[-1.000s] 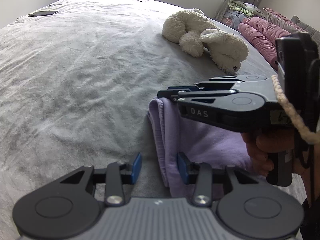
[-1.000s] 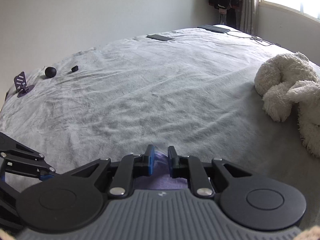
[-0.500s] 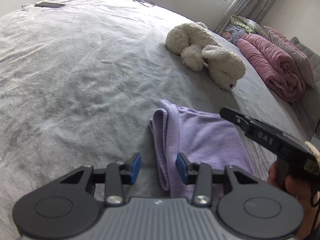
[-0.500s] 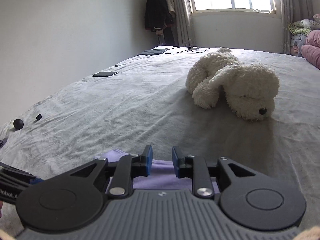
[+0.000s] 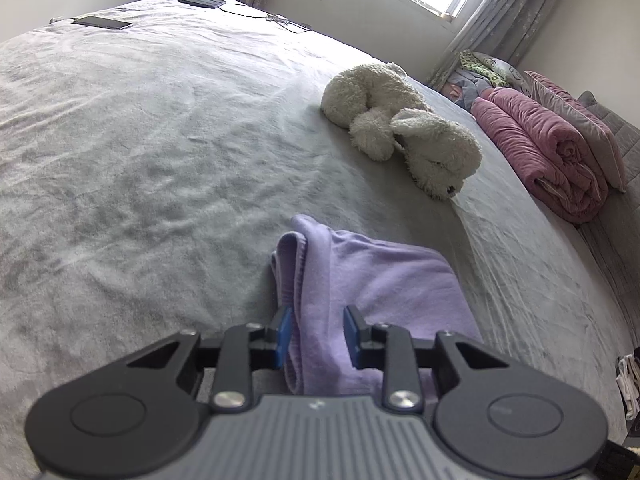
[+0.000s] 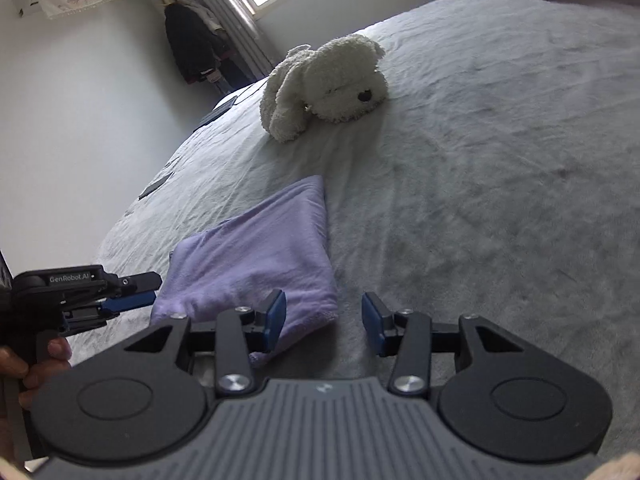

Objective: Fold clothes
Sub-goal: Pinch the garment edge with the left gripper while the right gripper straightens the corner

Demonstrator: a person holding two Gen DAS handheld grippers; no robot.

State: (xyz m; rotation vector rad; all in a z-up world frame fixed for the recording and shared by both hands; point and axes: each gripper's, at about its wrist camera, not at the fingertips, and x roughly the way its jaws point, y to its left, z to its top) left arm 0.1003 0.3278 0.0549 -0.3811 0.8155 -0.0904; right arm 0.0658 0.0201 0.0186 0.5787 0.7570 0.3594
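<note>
A lilac cloth [image 6: 256, 256] lies folded on the bed [image 5: 140, 140] near a plush dog [image 6: 324, 84] — left claw [image 5: 316, 334] part-open astride its edge, right claw [image 6: 324, 322] wide. Further folding calls for a clean edge grip.

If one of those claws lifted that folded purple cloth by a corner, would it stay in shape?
Probably not. The folded lilac fleece cloth looks soft and limp, its stacked edges loose, so it would likely droop and unfold. It seems light, and pushing it across the grey bed cover might bunch it.
</note>
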